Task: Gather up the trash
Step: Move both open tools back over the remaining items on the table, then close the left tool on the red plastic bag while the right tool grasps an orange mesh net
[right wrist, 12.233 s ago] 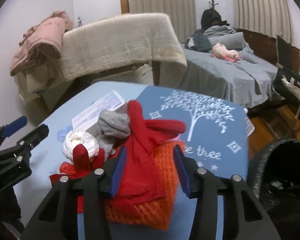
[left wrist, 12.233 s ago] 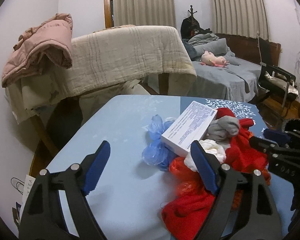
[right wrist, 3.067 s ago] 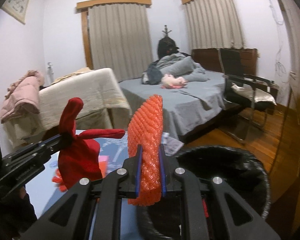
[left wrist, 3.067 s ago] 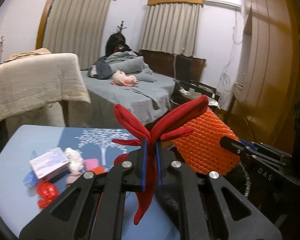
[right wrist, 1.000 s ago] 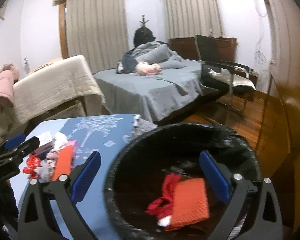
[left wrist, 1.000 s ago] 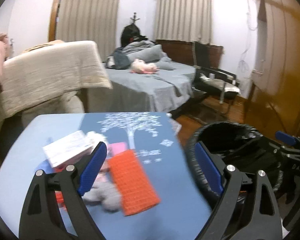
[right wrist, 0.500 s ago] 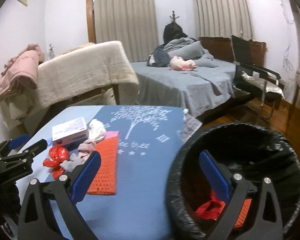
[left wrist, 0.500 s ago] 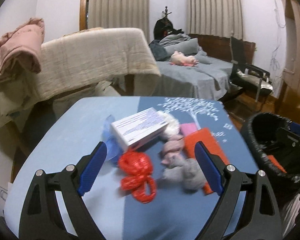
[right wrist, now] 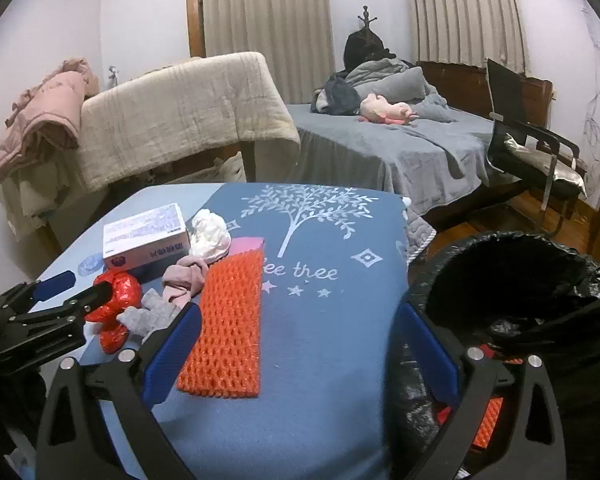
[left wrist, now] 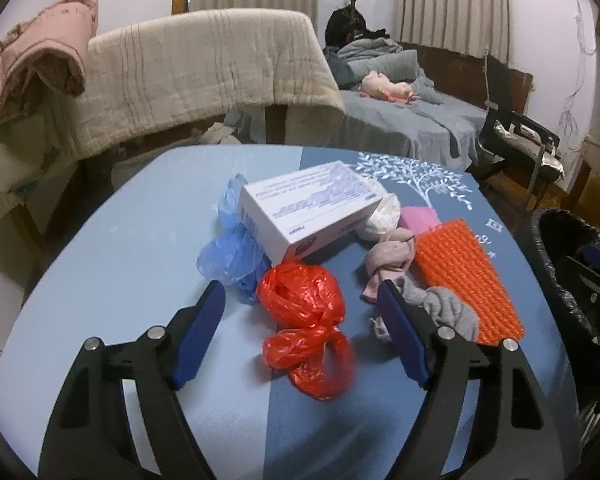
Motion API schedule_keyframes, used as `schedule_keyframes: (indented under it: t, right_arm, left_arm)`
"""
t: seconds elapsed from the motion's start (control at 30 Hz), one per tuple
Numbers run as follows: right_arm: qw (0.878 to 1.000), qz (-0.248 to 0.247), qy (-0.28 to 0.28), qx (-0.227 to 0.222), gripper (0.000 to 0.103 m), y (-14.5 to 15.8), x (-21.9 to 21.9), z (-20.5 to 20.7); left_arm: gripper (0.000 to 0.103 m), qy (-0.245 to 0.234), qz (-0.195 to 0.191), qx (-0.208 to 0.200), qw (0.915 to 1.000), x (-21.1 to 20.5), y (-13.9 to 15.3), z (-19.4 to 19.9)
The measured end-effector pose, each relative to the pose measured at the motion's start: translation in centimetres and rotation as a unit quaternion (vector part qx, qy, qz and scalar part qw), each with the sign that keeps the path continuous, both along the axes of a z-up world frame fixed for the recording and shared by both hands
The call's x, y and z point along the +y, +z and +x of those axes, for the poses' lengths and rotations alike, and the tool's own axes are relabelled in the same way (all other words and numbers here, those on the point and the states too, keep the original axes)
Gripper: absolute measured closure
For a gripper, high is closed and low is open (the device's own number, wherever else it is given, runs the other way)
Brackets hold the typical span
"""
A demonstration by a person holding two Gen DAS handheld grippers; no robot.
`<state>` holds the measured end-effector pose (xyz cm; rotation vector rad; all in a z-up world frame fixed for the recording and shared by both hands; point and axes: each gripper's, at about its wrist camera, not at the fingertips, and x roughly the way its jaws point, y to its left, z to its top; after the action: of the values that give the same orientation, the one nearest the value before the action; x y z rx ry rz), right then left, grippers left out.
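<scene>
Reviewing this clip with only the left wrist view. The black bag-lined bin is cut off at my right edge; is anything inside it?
Observer: Yes. The right wrist view shows a piece of orange foam mesh lying low inside the black bag-lined bin.
Reviewer: And the right gripper, holding anything?
Observer: No. It is open and empty, between the flat orange mesh sheet and the bin.
Reviewer: Any words on the blue tree-print cloth?
Observer: White lettering ending "ee tree" sits under the tree.
</scene>
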<state>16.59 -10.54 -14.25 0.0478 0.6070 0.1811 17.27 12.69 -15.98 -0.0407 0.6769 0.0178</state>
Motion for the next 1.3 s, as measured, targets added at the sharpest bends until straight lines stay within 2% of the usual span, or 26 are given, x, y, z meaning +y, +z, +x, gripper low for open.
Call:
schedule_keyframes:
  t: [0.27, 0.4, 0.5, 0.77, 1.07, 1.3]
  right_arm:
    - [1.000, -0.004, 0.008, 0.009, 0.006, -1.1, 0.9, 0.8]
    - [1.000, -0.003, 0.009, 0.014, 0.006, -1.4, 1.3, 1.3]
    - [1.000, -0.003, 0.010, 0.019, 0.006, -1.6, 1.4, 1.6]
    - [1.000, -0.004, 0.012, 0.028, 0.007, -1.9, 1.7, 1.9]
    - [0.999, -0.006, 0.027, 0.045, 0.019, -2.5, 2.6, 2.4]
    - [0.996, -0.010, 0.051, 0.074, 0.036, -3.5, 3.9, 3.0]
  left_arm:
    - [0.036, 0.006, -0.010, 0.027, 0.9996, 0.2, -1.0, 1.9]
    - [0.058, 0.002, -0.012, 0.053, 0.9985, -0.1, -1.7, 2.7]
    - [0.061, 0.003, -0.016, 0.052, 0.9985, 0.0, -1.7, 2.5]
    - [0.062, 0.002, -0.018, 0.035, 0.9992, 0.2, -0.7, 0.7]
    - [0.062, -0.003, -0.023, 0.008, 0.9997, 0.2, 0.5, -1.2]
    - [0.062, -0.007, -0.013, 0.004, 0.9999, -0.1, 0.4, -1.5]
